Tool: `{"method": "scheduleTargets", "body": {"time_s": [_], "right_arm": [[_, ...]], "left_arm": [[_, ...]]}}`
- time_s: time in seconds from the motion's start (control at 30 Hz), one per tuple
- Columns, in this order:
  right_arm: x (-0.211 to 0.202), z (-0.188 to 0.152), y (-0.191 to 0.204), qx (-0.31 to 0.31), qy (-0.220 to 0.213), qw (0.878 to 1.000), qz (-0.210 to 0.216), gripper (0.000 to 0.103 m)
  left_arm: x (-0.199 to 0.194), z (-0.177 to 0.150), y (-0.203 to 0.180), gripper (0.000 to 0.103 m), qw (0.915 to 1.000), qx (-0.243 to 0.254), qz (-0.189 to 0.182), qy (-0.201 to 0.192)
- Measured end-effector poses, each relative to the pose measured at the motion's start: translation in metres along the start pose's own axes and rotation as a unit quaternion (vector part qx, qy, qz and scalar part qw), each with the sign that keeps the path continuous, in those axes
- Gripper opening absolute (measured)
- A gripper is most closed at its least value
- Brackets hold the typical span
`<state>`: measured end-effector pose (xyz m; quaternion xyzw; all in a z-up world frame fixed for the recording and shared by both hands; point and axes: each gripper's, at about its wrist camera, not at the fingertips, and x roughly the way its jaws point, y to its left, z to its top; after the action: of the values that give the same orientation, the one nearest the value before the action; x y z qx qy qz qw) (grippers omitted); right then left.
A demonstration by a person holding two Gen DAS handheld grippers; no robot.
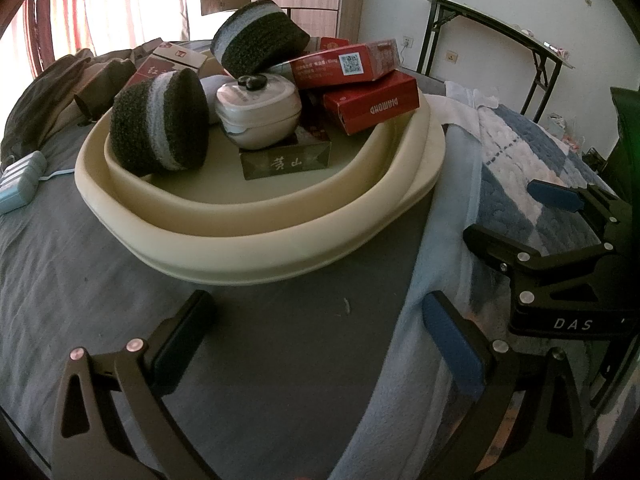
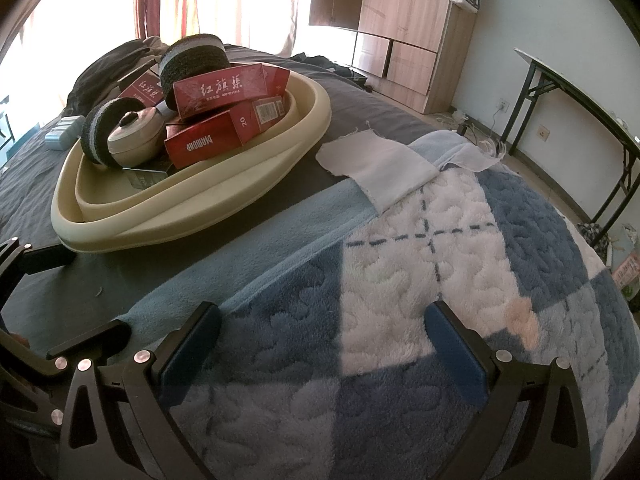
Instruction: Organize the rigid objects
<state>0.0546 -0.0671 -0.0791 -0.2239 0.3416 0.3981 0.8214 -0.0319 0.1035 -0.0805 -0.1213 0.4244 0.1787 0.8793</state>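
Observation:
Two nested cream basins [image 1: 256, 232] [image 2: 192, 216] sit on a grey bedsheet. Piled inside are two dark round scrub pads with a grey stripe [image 1: 160, 120] [image 1: 260, 40], a cream lidded pot [image 1: 260, 108] [image 2: 136, 136], several red boxes, one marked DIAMOND [image 1: 376, 104] [image 2: 208, 140], and a dark box [image 1: 286, 160] under the pot. My left gripper [image 1: 320, 320] [image 2: 96, 294] hangs open in front of the basins, holding nothing. To its right, my right gripper [image 2: 320, 316] [image 1: 500, 212] is open and empty over the blue and white blanket [image 2: 400, 240].
A light blue case [image 1: 20, 184] lies left of the basins, with dark clothing [image 1: 60, 92] behind. A white cloth [image 2: 380, 168] lies on the blanket's far edge. A folding table [image 2: 580, 92] and a wooden wardrobe [image 2: 400, 20] stand beyond the bed.

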Motion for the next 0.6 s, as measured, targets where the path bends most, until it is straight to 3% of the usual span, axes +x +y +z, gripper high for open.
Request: {"method": "scheduleTargets", "body": {"time_s": [0.6], "right_arm": [[0.0001, 0.0, 0.0001, 0.0, 0.0, 1.0, 0.0, 0.103]], "left_arm": [[0.0013, 0.0009, -0.0019, 0.103, 1.0, 0.0, 0.0, 0.0]]}}
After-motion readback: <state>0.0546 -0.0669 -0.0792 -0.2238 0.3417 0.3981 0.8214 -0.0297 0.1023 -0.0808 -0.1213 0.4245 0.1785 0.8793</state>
